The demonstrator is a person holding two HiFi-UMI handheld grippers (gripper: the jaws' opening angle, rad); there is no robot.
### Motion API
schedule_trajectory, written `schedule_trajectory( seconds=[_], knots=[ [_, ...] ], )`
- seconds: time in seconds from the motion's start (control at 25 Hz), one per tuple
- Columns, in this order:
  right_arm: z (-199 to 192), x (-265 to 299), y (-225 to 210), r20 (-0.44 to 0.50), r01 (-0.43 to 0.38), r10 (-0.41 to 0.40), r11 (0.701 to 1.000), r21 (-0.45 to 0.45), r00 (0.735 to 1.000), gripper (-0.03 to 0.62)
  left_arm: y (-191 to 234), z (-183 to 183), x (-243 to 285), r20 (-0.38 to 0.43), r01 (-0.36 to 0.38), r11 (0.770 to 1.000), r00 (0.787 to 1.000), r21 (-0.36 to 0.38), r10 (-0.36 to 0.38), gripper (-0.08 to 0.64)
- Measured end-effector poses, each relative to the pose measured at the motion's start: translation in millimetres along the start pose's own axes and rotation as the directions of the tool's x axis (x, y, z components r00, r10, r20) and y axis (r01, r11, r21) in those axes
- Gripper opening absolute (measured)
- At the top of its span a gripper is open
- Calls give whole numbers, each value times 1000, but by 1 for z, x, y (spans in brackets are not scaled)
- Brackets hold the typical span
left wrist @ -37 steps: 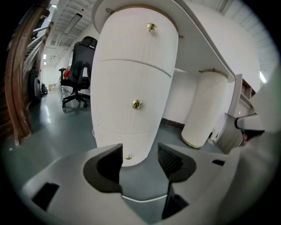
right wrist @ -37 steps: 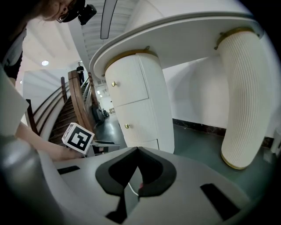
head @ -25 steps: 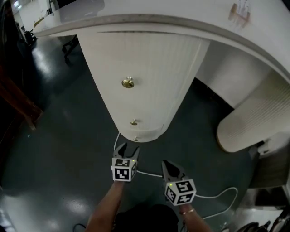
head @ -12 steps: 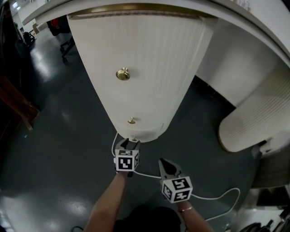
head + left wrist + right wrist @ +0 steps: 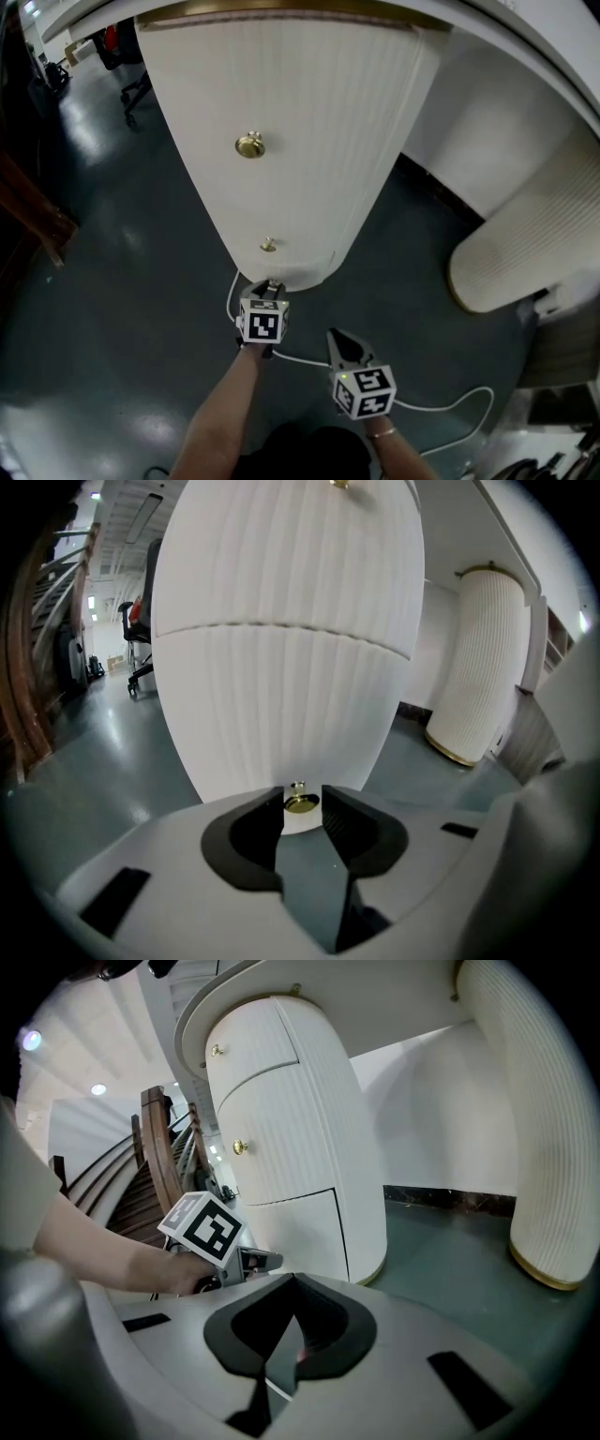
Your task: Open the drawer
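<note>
A white ribbed cabinet (image 5: 300,141) carries brass knobs down its front: an upper knob (image 5: 249,145) and a middle knob (image 5: 268,245). My left gripper (image 5: 268,284) is at the bottom drawer (image 5: 281,705), level with its base. The lowest knob (image 5: 300,802) sits between the two black fingers (image 5: 258,832). The jaws are closing and their pads meet the knob's sides. My right gripper (image 5: 339,342) hangs lower and to the right, over the floor. It is shut with nothing in it and is apart from the cabinet. The left gripper's marker cube (image 5: 208,1227) shows in the right gripper view.
A second ribbed pedestal (image 5: 525,253) stands to the right under the same curved top. A white cable (image 5: 441,408) loops over the dark floor beneath my arms. An office chair (image 5: 136,89) stands far left, and a wooden stair rail (image 5: 164,1147) rises behind the cabinet.
The left gripper has moved forward and down to the lowest knob, and its wide jaws have narrowed round it. The right gripper has sunk a little.
</note>
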State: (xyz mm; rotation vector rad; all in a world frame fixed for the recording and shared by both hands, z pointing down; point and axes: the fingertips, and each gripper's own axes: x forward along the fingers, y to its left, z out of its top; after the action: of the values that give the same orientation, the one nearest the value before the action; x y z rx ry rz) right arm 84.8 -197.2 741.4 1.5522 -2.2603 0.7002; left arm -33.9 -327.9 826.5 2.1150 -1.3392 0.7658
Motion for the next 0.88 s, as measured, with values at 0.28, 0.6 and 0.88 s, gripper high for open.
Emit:
schedule_trajectory(
  seconds=[0.28,0.6,0.88],
  knots=[
    [0,-3,1,-7,-3,3,1000,-23,1000,3,1,-9,2,-25,-7,1000,1000,11,8,101],
    [3,-10,7,3,2,-2,1000,-26,1000,3,-6,-31,-22,-45,6,1000,999,30,-5,100],
    [8,-23,16,28,0,1,999,-36,1000,3,-15,-61,-45,-62,24,999,998,26,-22,100]
  ],
)
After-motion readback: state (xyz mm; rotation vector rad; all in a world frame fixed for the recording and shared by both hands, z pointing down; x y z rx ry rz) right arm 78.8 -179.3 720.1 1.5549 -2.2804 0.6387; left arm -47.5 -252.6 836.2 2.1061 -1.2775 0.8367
